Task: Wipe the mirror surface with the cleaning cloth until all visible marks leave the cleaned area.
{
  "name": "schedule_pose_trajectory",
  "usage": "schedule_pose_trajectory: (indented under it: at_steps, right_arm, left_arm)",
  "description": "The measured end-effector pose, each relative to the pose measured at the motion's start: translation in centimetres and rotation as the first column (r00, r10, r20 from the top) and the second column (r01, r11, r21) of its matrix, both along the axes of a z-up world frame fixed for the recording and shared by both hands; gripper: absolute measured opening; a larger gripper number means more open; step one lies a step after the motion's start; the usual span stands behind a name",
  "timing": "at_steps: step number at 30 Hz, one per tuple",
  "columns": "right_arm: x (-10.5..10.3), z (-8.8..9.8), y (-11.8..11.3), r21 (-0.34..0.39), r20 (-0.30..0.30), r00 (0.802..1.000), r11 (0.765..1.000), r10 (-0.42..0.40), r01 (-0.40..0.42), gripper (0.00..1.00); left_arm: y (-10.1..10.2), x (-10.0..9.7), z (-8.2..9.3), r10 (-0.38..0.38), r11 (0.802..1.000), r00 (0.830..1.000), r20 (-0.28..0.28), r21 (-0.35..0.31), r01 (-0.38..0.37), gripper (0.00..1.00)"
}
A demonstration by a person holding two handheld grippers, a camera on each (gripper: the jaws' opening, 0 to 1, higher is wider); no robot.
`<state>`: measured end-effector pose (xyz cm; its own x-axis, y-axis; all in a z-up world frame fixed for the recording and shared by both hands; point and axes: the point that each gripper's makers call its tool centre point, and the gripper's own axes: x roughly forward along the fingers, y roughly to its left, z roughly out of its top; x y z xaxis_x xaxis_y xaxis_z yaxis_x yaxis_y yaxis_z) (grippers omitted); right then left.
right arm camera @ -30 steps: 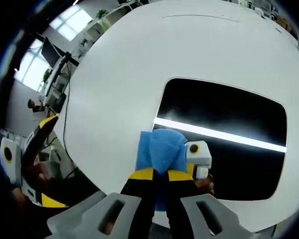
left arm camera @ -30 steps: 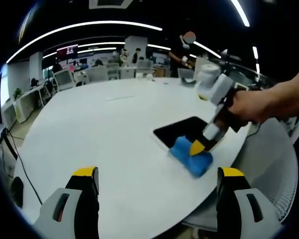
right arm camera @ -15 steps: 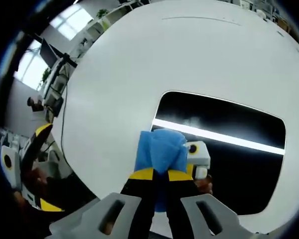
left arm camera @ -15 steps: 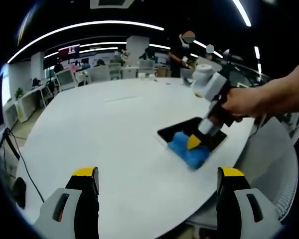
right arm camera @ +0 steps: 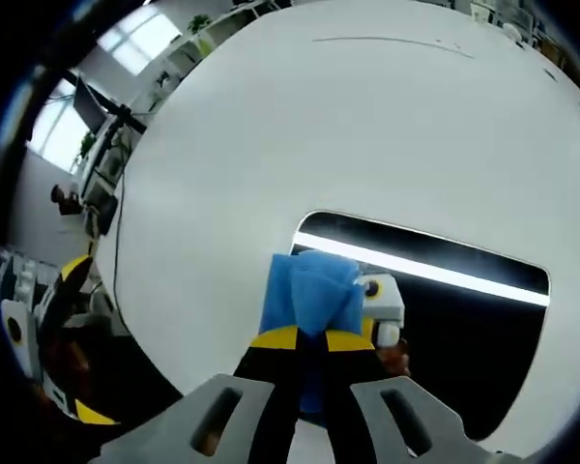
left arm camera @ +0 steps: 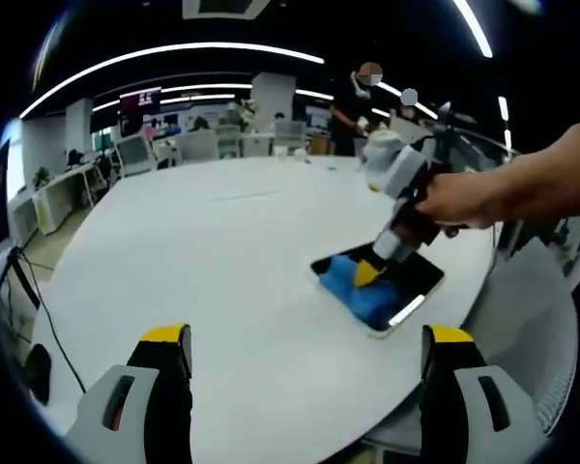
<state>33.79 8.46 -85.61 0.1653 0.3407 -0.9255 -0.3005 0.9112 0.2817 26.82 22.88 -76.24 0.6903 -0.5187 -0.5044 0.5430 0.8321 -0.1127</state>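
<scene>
Resting flat near the edge of a large round white table [left arm camera: 203, 261] is a dark rectangular mirror [right arm camera: 464, 319], and a blue cleaning cloth [right arm camera: 311, 295] is being pressed onto it. In the right gripper view, the right gripper [right arm camera: 309, 340] is being seen from behind, its two yellow-tipped black jaws drawn close together and pinching the folded cloth between them. The cloth is lying against the mirror's corner nearest the camera. A bright strip of ceiling light is being reflected across the mirror's glass, beside a reflection of the gripper itself.

In the left gripper view, the left gripper [left arm camera: 304, 360] is being held well apart from the mirror, above the near part of the table, with its jaws spread wide and nothing between them. Across the table, the right gripper [left arm camera: 367, 275] is being held by a person's hand [left arm camera: 454, 198], tilted downward onto the cloth [left arm camera: 353, 288], which is sitting on the mirror [left arm camera: 406, 286]. Office desks, chairs and monitors are showing in the background under long ceiling lights, and a standing person [left arm camera: 353, 101] is visible beyond the table.
</scene>
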Motion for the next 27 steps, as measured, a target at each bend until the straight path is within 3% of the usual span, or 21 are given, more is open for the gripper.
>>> schedule_pose_trajectory:
  at_steps: [27]
  right_arm:
    - [5.2, -0.1, 0.5, 0.008, 0.014, 1.000, 1.000, -0.008, 0.007, 0.02]
  left_arm:
    - [0.9, -1.1, -0.1, 0.059, 0.998, 0.998, -0.011, -0.002, -0.059, 0.99]
